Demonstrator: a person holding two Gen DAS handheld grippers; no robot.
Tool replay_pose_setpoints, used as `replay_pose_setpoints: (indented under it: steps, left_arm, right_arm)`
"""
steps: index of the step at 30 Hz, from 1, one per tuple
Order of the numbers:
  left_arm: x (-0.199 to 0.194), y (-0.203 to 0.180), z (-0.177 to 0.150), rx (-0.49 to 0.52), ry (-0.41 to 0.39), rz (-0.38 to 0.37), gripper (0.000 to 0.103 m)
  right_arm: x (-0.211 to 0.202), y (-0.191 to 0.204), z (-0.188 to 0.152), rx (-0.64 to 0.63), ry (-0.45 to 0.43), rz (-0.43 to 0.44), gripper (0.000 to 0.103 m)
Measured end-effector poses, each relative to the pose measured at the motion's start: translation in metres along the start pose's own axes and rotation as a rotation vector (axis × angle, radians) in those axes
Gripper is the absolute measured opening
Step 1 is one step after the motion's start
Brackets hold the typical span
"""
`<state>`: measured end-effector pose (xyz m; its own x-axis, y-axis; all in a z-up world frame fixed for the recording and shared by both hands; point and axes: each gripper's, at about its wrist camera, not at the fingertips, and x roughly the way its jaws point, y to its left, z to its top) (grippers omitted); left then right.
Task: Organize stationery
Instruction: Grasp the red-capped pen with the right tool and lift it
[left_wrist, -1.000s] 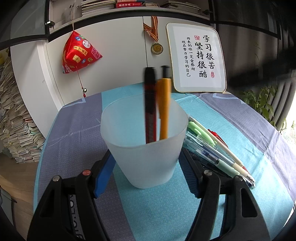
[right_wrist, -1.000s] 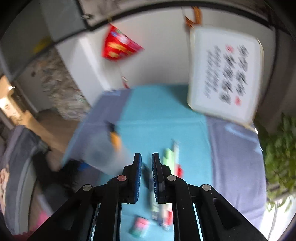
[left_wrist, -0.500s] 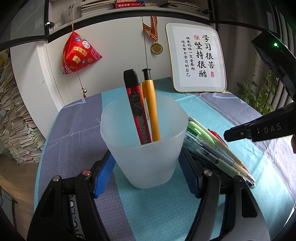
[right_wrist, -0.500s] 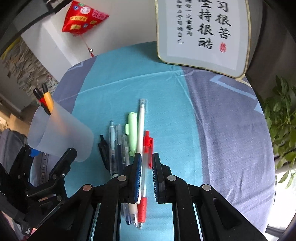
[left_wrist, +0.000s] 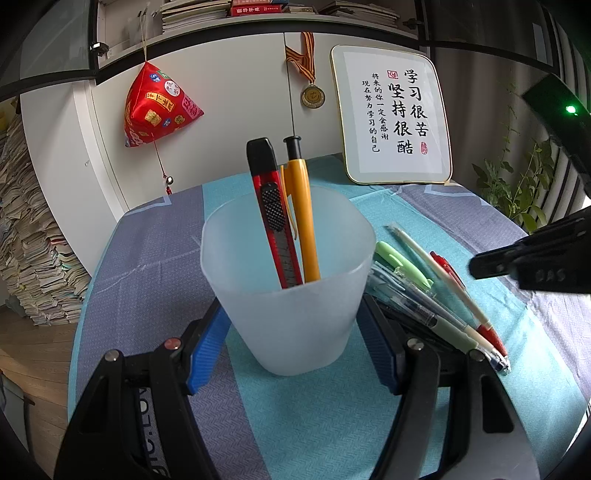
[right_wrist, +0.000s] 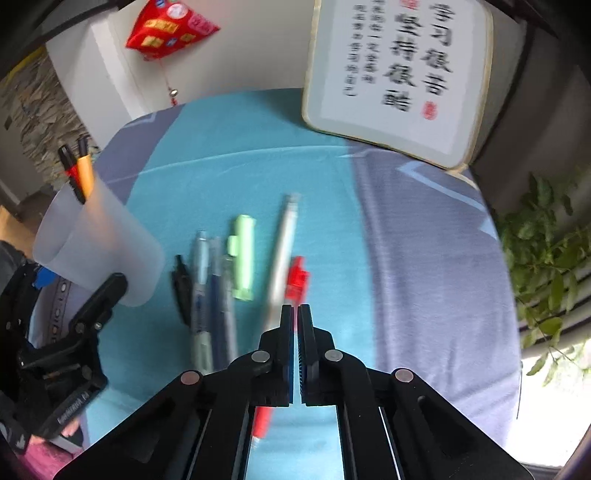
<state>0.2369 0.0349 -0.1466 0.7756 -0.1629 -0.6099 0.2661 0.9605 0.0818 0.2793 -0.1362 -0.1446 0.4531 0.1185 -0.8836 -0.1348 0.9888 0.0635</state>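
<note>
My left gripper (left_wrist: 295, 321) is shut on a frosted plastic cup (left_wrist: 291, 295) that stands on the tablecloth. The cup holds a red utility knife (left_wrist: 271, 218) and an orange pen (left_wrist: 303, 218). Several pens lie to its right: a green pen (left_wrist: 402, 264), a white pen (left_wrist: 436, 273), a red pen (left_wrist: 448, 269). My right gripper (right_wrist: 297, 314) is shut and empty, hovering just above the red pen (right_wrist: 297, 280) and white pen (right_wrist: 282, 243). The cup (right_wrist: 99, 247) shows at the left of the right wrist view.
A framed calligraphy board (left_wrist: 391, 118) leans at the table's back. A red pouch (left_wrist: 159, 105) and a medal (left_wrist: 313, 96) hang on the white cabinet. A plant (right_wrist: 546, 251) stands off the right edge. Paper stacks (left_wrist: 26, 251) sit at the left.
My right gripper has come down and closer over the loose pens. The knife and orange pen have settled in the cup. The left gripper and cup have stayed put.
</note>
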Motion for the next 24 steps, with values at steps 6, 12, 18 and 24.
replay_pose_setpoints:
  steps: [6,12,18,24]
  left_arm:
    - [0.000,0.000,0.000,0.000,0.000,0.000,0.068]
    - [-0.001,-0.001,-0.002,0.001,-0.001,-0.001,0.068]
    - [-0.001,-0.002,-0.002,0.002,0.000,-0.002,0.068]
    - [-0.001,-0.002,-0.002,0.002,0.000,-0.002,0.068]
  right_arm:
    - [0.000,-0.032,-0.004,0.115,0.028,0.047,0.003]
    - [0.015,-0.026,0.011,0.172,0.065,0.137,0.003]
    - [0.028,-0.008,0.026,0.126,0.090,0.085,0.004]
    - [0.034,-0.003,0.034,0.116,0.100,0.054,0.012]
